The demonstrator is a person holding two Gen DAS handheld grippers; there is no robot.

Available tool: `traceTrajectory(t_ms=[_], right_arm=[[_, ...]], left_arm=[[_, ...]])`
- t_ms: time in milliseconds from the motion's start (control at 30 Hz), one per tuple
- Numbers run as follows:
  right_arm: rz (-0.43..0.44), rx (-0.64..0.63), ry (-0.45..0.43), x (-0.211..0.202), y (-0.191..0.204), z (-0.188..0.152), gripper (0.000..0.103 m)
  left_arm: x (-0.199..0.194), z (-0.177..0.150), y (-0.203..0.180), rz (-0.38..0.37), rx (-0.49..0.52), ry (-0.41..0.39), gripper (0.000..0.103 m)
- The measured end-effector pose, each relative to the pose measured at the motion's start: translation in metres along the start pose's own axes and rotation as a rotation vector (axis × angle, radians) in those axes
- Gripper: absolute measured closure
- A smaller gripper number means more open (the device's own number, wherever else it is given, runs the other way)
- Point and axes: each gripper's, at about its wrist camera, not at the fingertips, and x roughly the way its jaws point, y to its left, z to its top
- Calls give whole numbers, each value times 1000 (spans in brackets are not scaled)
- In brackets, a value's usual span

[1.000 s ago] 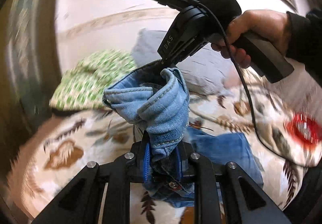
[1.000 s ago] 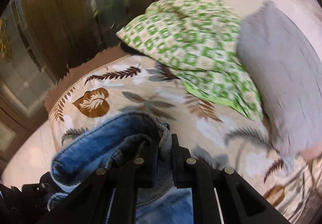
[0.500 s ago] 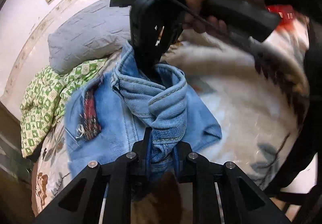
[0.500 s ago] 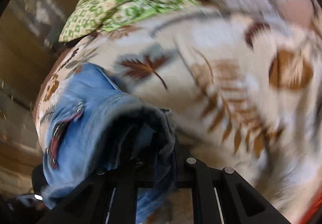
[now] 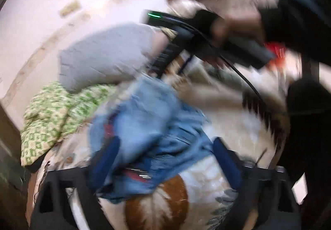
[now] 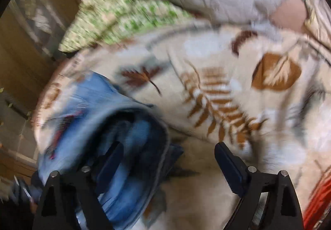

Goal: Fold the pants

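Now we hold both tongs spread wide: our left gripper (image 5: 165,155) gapes over the crumpled blue denim pants (image 5: 149,124), and our right gripper (image 6: 168,159) gapes too, gripping nothing. Those pants lie bunched on the cream leaf-print blanket (image 6: 217,89), near a grey pillow (image 5: 103,56) and green patterned cloth (image 5: 53,114).

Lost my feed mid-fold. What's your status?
Left gripper open, right gripper open. Jeans released, bunched on the leaf-print blanket. Green patterned cloth and grey pillow sit beyond; frames blurred.
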Motion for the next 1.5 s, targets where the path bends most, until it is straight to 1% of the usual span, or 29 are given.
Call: traceTrajectory(t_ms=[100,233,267,333,367,400,433,500,567,600,633,700,733,767,800,833,867,900,1033,1100,1133,1200,1267,1333,1367,1400,1467,1500], right_arm=[[1,-10,-65,-33,3,-7,7],[65,31,-101,-54,6,-23,7],[92,44,-108,-58,8,-29,7],[135,56,-114,-62,15,-39,7],[155,55,-112,-62,21,-45,7],[170,57,-113,-62,26,-49,7],[182,53,-110,-58,32,-53,7],[192,39,-111,-53,46,-61,7],[202,30,-112,-45,57,-66,7],[199,31,-110,-42,61,-66,8],[195,35,-109,-39,64,-67,11],[205,34,-104,-33,71,-67,36],[196,27,-93,-29,74,-67,66],[182,17,-79,-25,77,-67,77],[173,7,-64,-22,80,-68,79],[159,-2,-64,-22,83,-70,81],[161,-18,-71,-25,86,-73,83],[169,-24,-81,-27,88,-74,85],[236,7,-148,-47,91,-84,88],[233,22,-145,-46,91,-92,88],[218,34,-125,-38,89,-97,89],[209,70,-86,-17,79,-105,90],[231,140,-79,1,65,-110,92],[273,203,-91,4,55,-110,92],[278,214,-92,3,55,-110,91],[279,206,-95,0,56,-111,89],[306,201,-105,-11,56,-111,81],[317,200,-110,-20,55,-111,58]], left_arm=[[-12,7,42,-8,-145,-4,6],[1,4,108,-35,-408,39,5],[8,-3,126,-65,-500,73,5],[24,-17,152,-125,-627,128,5],[35,-26,162,-173,-706,170,5],[43,-34,169,-215,-762,207,5],[46,-44,167,-246,-810,234,5],[66,-62,171,-321,-926,287,5],[74,-75,168,-361,-1000,322,5],[79,-79,165,-384,-1022,330,5],[82,-83,162,-409,-1037,338,5],[96,-90,156,-454,-1069,368,5],[97,-92,154,-458,-1083,377,8],[96,-92,152,-467,-1091,373,30],[93,-90,151,-461,-1063,372,45],[90,-87,152,-465,-1042,363,54],[85,-84,154,-481,-1028,346,64],[82,-82,155,-484,-1020,348,68],[78,-80,156,-506,-1010,344,69],[79,-88,155,-510,-1027,345,68],[82,-95,154,-509,-1035,358,67],[89,-104,152,-507,-1042,376,59],[90,-108,154,-512,-1048,374,57],[91,-107,155,-505,-1046,387,49],[91,-107,155,-493,-1037,388,40],[88,-106,157,-481,-1034,379,34],[78,-105,164,-471,-1044,359,28],[75,-103,169,-457,-1049,349,25]])
